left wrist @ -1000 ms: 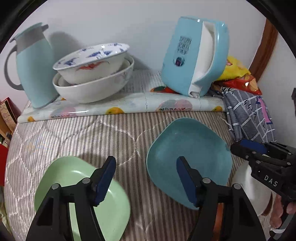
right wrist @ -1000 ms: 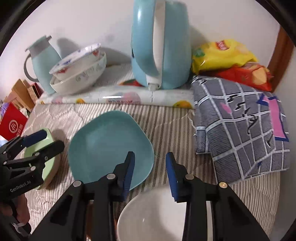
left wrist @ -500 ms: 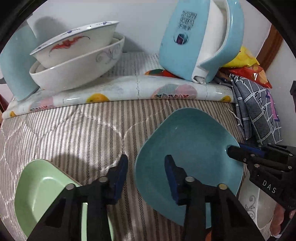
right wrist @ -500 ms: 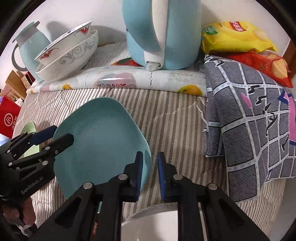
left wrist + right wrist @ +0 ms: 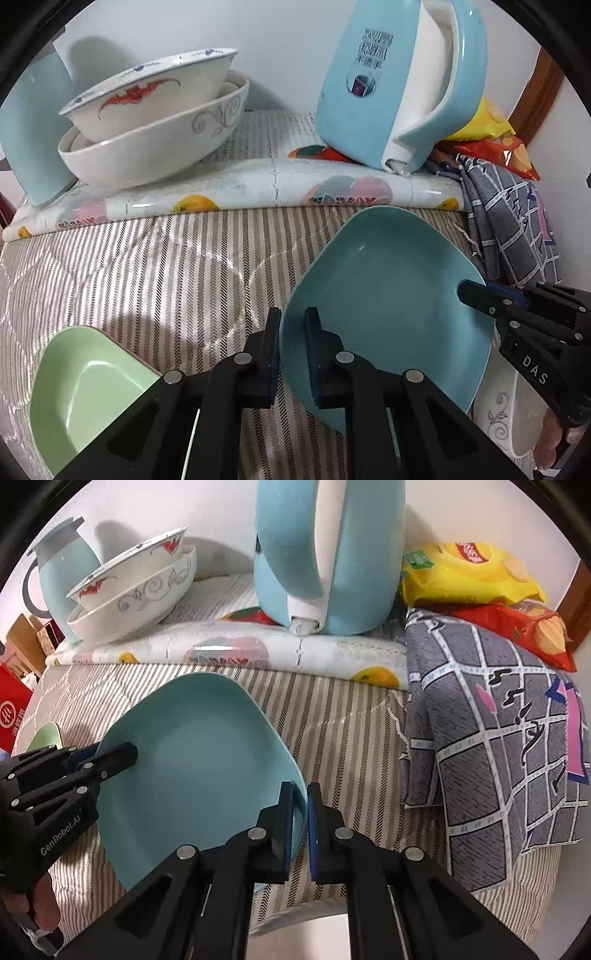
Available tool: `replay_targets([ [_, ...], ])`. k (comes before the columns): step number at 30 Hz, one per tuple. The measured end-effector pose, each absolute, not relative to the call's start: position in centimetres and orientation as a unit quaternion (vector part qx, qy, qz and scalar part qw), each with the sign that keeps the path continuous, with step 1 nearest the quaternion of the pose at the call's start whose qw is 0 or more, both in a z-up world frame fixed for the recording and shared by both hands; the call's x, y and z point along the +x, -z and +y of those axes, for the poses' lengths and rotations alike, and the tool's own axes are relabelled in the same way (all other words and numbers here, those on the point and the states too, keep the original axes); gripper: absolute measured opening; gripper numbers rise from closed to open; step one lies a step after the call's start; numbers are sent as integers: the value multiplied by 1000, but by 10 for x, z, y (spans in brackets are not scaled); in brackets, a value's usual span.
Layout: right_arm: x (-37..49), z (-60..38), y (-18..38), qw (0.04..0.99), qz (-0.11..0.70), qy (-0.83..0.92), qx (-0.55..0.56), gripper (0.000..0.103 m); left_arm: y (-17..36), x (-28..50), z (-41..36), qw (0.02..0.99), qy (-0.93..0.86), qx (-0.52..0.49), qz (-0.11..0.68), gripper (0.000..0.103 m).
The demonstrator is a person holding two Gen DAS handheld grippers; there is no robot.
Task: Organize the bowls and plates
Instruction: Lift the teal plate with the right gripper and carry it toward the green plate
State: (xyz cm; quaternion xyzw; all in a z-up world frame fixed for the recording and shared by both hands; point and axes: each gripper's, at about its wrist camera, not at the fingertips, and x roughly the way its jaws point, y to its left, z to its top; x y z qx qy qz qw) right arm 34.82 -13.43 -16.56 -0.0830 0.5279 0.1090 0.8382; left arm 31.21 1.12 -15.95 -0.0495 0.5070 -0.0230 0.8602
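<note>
Between the left gripper's (image 5: 292, 350) jaws in the left wrist view sits the near-left rim of a blue plate (image 5: 388, 302); the jaws are pinched on that rim, one pad outside and one inside. The plate rests on a striped quilt (image 5: 166, 266), its far edge raised a little. At the plate's right edge the right gripper (image 5: 476, 295) reaches in, its tips pressed on the rim there. A green plate (image 5: 85, 384) lies at lower left, apart from the blue one. A white bowl (image 5: 498, 413) shows partly at lower right, behind the blue plate and under the right gripper. Further back, on a fruit-print mat (image 5: 240, 188), two bowls are nested: a bowl with red marks (image 5: 155, 99) sits inside a bowl with grey scrolls (image 5: 155, 147). A blue jug (image 5: 33, 129) stands to their left and a blue kettle (image 5: 399, 85) to their right. A checked cloth (image 5: 513, 229) and snack bags (image 5: 495, 140) lie at far right.

From the right wrist view, the right gripper (image 5: 306, 827) has its jaws closed on the blue plate's (image 5: 199, 760) near-right rim, the rim showing thin between the blue pads. The left gripper (image 5: 110, 757) grips the opposite rim at left. Behind it a sliver of the green plate (image 5: 46, 734) shows. The white bowl's rim (image 5: 325, 934) lies at the bottom edge, below the fingers. The stacked bowls (image 5: 140, 598), jug (image 5: 62, 572), kettle (image 5: 328, 550), cloth (image 5: 495, 746) and snack bags (image 5: 465, 572) fill the back.
</note>
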Motion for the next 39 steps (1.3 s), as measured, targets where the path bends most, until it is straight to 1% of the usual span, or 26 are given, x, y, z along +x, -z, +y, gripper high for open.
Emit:
replay_targets([
  [13, 314, -128, 118, 862, 490, -113, -71, 7, 113, 279, 24, 878, 16, -54, 475, 13],
  [39, 230, -133, 52, 893, 434, -108, -48, 7, 50, 201, 17, 904, 16, -53, 423, 13],
])
